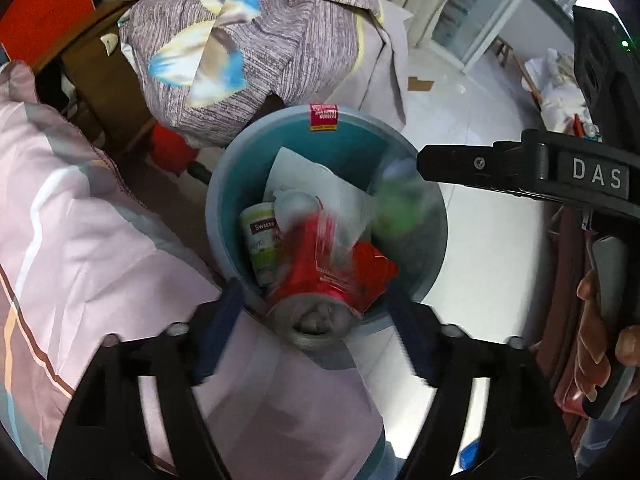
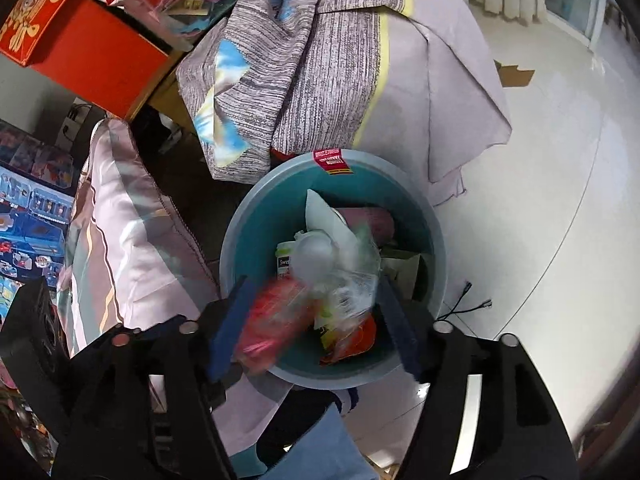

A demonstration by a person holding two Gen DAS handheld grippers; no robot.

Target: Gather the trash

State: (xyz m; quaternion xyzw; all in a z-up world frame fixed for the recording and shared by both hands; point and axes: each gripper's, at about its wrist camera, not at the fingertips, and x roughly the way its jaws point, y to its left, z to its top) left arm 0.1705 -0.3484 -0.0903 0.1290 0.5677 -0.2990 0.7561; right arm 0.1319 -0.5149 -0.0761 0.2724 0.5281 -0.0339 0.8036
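A teal round bin (image 1: 224, 184) (image 2: 248, 220) stands on the floor and holds white paper (image 1: 312, 176), a white Swisse bottle (image 1: 260, 240) (image 2: 285, 258) and a red wrapper (image 1: 376, 268). My left gripper (image 1: 316, 300) hangs over its near rim, open. A blurred red can (image 1: 316, 264) (image 2: 272, 320) sits between its fingers, clear of both pads. My right gripper (image 2: 314, 292) is open above the bin. A blurred clear plastic bottle with green (image 2: 344, 264) (image 1: 396, 208) lies loose between its fingers, over the trash. One black finger of it (image 1: 480, 168) reaches in from the right in the left wrist view.
A pink and grey quilt (image 1: 80, 240) presses against the bin's left side. A grey striped folded blanket (image 1: 248, 48) overhangs the far rim. White tiled floor (image 2: 540, 200) spreads to the right, with a black cable (image 2: 464, 304) and a cardboard scrap (image 2: 516, 74). A red box (image 2: 100, 60) stands far left.
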